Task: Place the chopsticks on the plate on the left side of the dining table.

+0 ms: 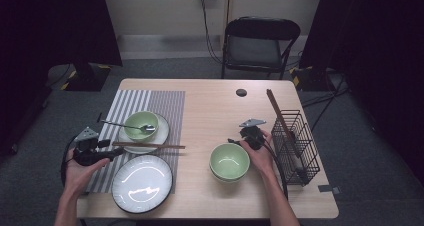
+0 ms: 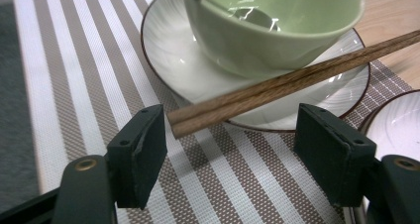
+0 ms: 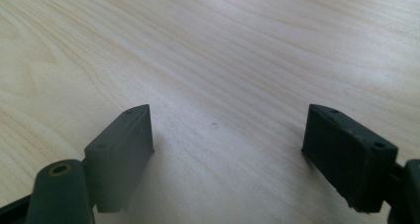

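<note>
- the left tongs (image 1: 111, 152) stood wide, holding nothing, low over the striped placemat (image 1: 131, 102) near the desk's left edge, pointed toward the desk's middle.
- the chopsticks (image 1: 148, 145) lay as a pair across the near rim of the small white plate (image 1: 159, 134), which carried a green bowl (image 1: 140, 125) with a spoon (image 1: 124, 124) in it.
- their long axis ran roughly parallel to the desk's near edge; the blunt ends (image 2: 179, 123) sat just ahead of the left tongs, between the two pads but nearer one of them, touching neither as far as the left gripper view showed.
- so the tongs looked along the sticks, not across them; i judged a grip would need either a short push forward or a turn of the wrist.
- the right tongs (image 1: 236, 141) were also wide and empty, over bare wood (image 3: 237, 50) behind the stacked green bowls (image 1: 229, 162), beside the wire rack (image 1: 295, 141), well apart from the chopsticks.
- the left hand (image 1: 80, 170) was clearly the nearer.
- a large white plate (image 1: 142, 182) lay by the near edge.
</note>
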A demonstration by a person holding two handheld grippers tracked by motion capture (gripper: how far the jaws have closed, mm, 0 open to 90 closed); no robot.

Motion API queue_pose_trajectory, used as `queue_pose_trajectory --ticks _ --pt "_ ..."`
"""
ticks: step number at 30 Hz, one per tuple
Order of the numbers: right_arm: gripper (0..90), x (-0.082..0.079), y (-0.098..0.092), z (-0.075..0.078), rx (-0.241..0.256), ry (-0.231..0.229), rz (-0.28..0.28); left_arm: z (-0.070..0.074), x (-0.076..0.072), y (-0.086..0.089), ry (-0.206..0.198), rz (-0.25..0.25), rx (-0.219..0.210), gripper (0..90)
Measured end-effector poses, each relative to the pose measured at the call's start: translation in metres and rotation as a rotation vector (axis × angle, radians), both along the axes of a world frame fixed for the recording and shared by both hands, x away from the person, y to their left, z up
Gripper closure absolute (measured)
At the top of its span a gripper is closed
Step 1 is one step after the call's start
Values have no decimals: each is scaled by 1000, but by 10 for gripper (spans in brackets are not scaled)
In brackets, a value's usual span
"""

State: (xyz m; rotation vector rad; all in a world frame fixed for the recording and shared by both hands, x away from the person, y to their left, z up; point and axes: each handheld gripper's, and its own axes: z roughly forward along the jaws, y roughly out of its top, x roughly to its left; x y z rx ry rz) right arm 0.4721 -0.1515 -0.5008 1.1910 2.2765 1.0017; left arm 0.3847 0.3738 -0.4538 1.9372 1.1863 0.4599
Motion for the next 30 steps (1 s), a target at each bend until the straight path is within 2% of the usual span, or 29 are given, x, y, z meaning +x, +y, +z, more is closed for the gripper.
queue_pose_trajectory --ticks 3,5,6,9,12,16,19,21,22,26,27,29,30 --pt "187 0 0 0 0 0 0 9 -6 2 -12 9 3 270" --pt "187 0 0 0 0 0 0 13 -9 7 -6 23 -15 264" --pt "188 0 0 0 0 0 0 14 -12 9 -1 34 -7 264" --pt "188 0 0 0 0 0 0 15 -19 16 8 31 -25 263" --pt "187 0 0 0 0 0 0 13 -28 21 11 56 7 256" --pt "188 0 0 0 0 0 0 1 -35 22 29 81 10 252" --pt "187 0 0 0 0 0 0 -12 -31 23 58 103 23 252" --pt "187 0 0 0 0 0 0 -19 -29 21 58 134 43 252" --pt "187 0 0 0 0 0 0 -22 -28 20 61 132 35 252" --pt "187 0 0 0 0 0 0 -35 -23 17 84 165 74 221" --pt "187 0 0 0 0 0 0 -37 -23 14 92 155 102 221" --pt "187 0 0 0 0 0 0 -42 -24 9 76 128 134 218" --pt "187 0 0 0 0 0 0 -43 -24 8 73 142 131 212"
